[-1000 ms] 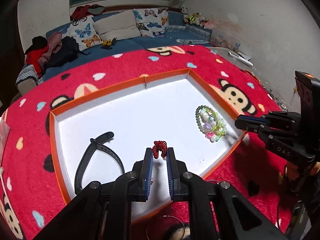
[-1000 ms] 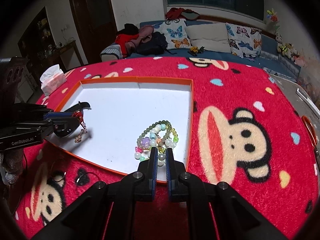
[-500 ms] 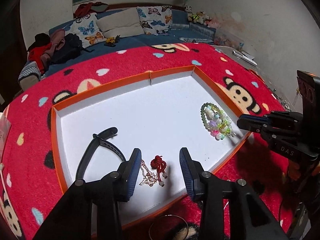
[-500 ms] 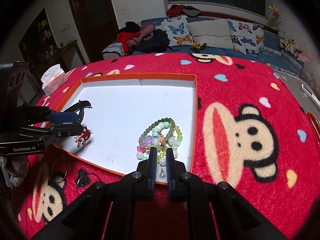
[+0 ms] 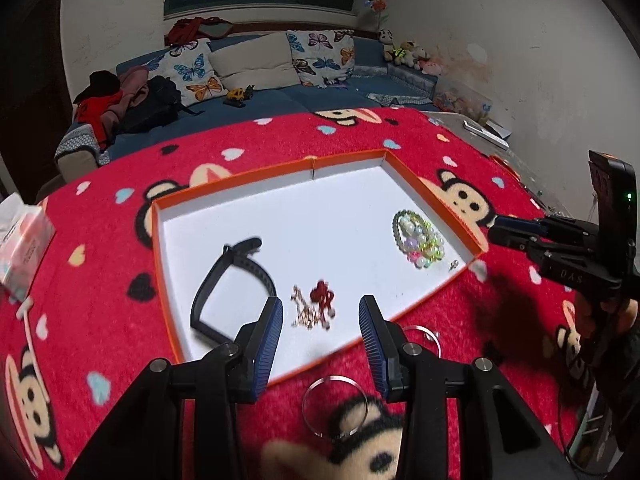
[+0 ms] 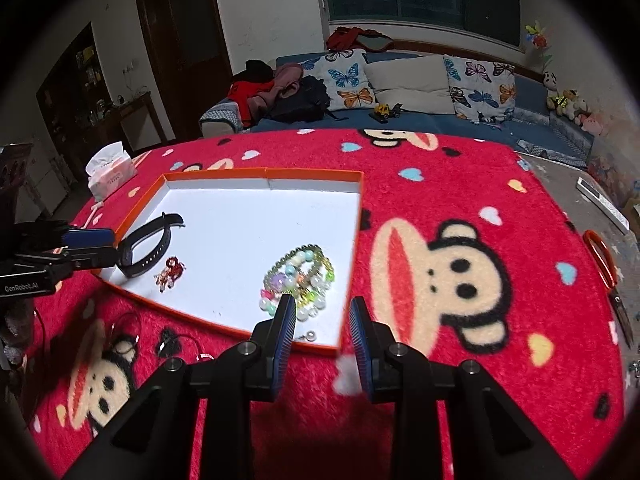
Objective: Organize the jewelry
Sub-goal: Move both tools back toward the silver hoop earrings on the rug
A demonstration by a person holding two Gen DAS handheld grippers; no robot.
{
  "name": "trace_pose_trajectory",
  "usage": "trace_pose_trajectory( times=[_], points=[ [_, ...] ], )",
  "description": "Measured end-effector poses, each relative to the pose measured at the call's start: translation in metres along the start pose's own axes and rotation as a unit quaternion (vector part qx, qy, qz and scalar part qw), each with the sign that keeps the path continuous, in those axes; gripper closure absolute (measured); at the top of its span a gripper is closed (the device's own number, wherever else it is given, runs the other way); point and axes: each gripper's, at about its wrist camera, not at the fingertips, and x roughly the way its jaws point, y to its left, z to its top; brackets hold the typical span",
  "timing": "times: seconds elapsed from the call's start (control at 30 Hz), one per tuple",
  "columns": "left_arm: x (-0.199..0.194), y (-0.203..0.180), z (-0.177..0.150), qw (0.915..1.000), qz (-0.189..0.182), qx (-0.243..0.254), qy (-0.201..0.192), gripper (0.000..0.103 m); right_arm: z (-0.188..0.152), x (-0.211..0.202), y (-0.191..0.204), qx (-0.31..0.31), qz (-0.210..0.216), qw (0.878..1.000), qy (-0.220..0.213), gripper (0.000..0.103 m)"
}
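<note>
Left wrist view looks down over a red plush blanket printed with cartoon monkey faces (image 5: pixel 120 248), and on it a shallow white tray with an orange rim (image 5: pixel 408 176) that holds the sorted jewelry. Inside the tray, from large to small: a black wristband with a buckle strap (image 5: pixel 232 284) at the near left, a pile of green, white and pink beaded bracelets (image 5: pixel 418 238) toward the right corner, a red knotted charm on a fine gold chain (image 5: pixel 316 306) near the front edge, and a tiny silver piece (image 5: pixel 453 266) by the right rim. Outside the tray, on the blanket, thin silver hoop rings (image 5: pixel 334 404) lie just below the left gripper (image 5: pixel 321 316) — these look like the pieces not yet put away. That gripper's blue-padded fingers stand apart with nothing between them; the red charm lies on the tray floor beyond the tips, untouched. The right gripper (image 6: pixel 322 314) hovers over the tray's near right corner, its jaws opening and empty, the beaded bracelets just ahead of its left finger. By my reading, the coming move turns on the hoops: they sit on the near side of the tray's front rim, close under the left fingers and behind their tips, well apart from the right gripper — so the left hand is the nearer.
</note>
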Motion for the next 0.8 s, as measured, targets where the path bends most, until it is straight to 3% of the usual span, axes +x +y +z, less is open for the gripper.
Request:
trace_pose_trajectory(
  times=[0.2, 0.4, 0.8],
  points=[
    [-0.004, -0.001, -0.013, 0.9999, -0.006, -0.006, 0.006, 0.060, -0.007, -0.001, -0.001, -0.001, -0.007, 1.000, 0.008, 0.072],
    [-0.011, -0.009, -0.030, 0.9998, -0.018, -0.003, 0.011, 0.060, -0.014, -0.007, 0.010, -0.006, 0.012, 1.000, 0.011, 0.072],
    [0.001, -0.005, -0.073, 0.9975, -0.022, -0.016, 0.065, 0.055, -0.038, 0.005, 0.039, -0.028, 0.051, 0.997, 0.051, 0.072]
  ],
)
